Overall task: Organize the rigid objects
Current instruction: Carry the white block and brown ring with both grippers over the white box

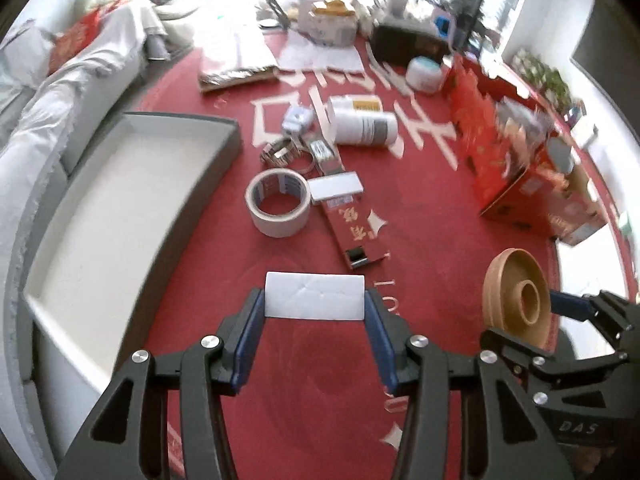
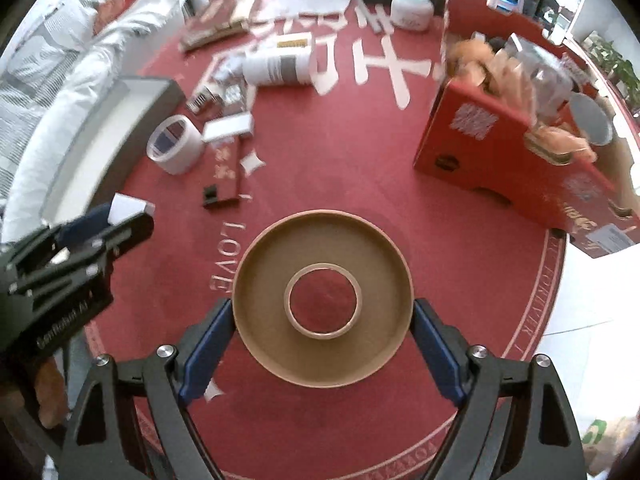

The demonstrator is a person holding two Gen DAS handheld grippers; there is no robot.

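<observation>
While the left gripper point(image 1: 315, 300) has its jaws closed on a white card point(image 1: 315, 296) and the right gripper point(image 2: 322, 312) clamps a brown dish point(image 2: 322, 304), both sit lifted above the red bench point(image 1: 420, 220), so next is probably carrying them left into the empty tray point(image 1: 120, 184), beyond which a tape roll point(image 1: 278, 208) waits.

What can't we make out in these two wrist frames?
- Red box contents: motion-blurred in both views.
- Small metal items behind the tape roll: too small and blurred to name.
- White block in the left gripper: its underside faces away from both cameras.
- Tan spool in the right gripper: its underside faces away.
</observation>
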